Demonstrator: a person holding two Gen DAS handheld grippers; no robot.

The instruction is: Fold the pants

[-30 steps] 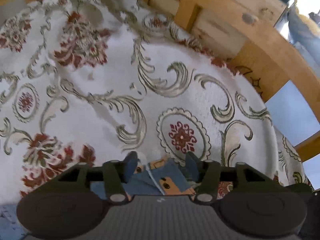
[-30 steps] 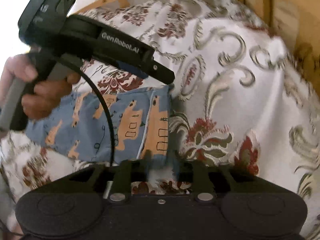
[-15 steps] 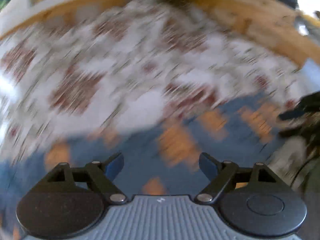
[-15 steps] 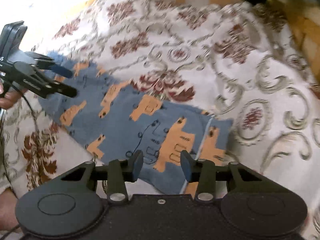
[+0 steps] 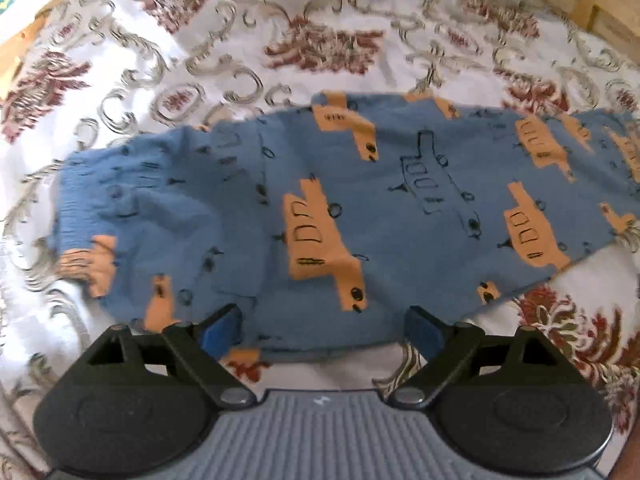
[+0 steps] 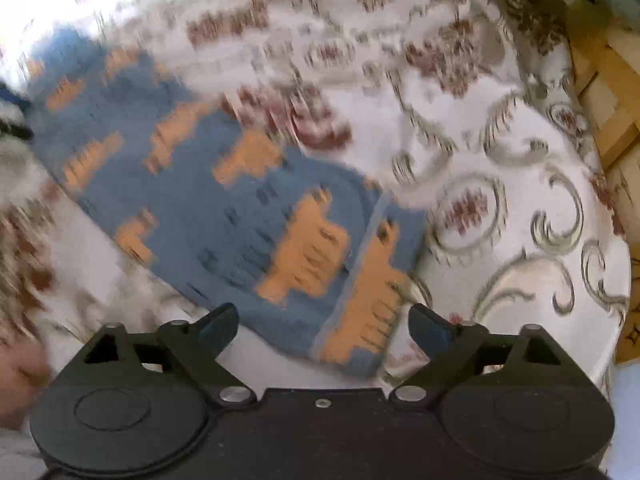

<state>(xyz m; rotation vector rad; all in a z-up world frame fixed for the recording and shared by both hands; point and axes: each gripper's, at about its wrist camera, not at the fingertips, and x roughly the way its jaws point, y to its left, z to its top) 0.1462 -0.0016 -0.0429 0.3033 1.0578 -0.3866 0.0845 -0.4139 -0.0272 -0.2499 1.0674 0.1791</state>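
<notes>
Blue pants [image 5: 352, 208] lie flat on the patterned cloth [image 5: 280, 32] — apparently already folded lengthwise into one long strip; both left tongs [image 5: 322, 330] and right tongs [image 6: 324, 326] hover spread wide, holding nothing; the cross folds, hem [image 6: 360, 300] toward waistband, look not yet done — so I judge it roughly halfway.

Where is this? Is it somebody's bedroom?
Probably, yes, though I can't be sure. The blue pants lie on a flowery spread like a bedcover, with a wooden frame at its edge like a bed's side. Both tongs hang open above it.
</notes>
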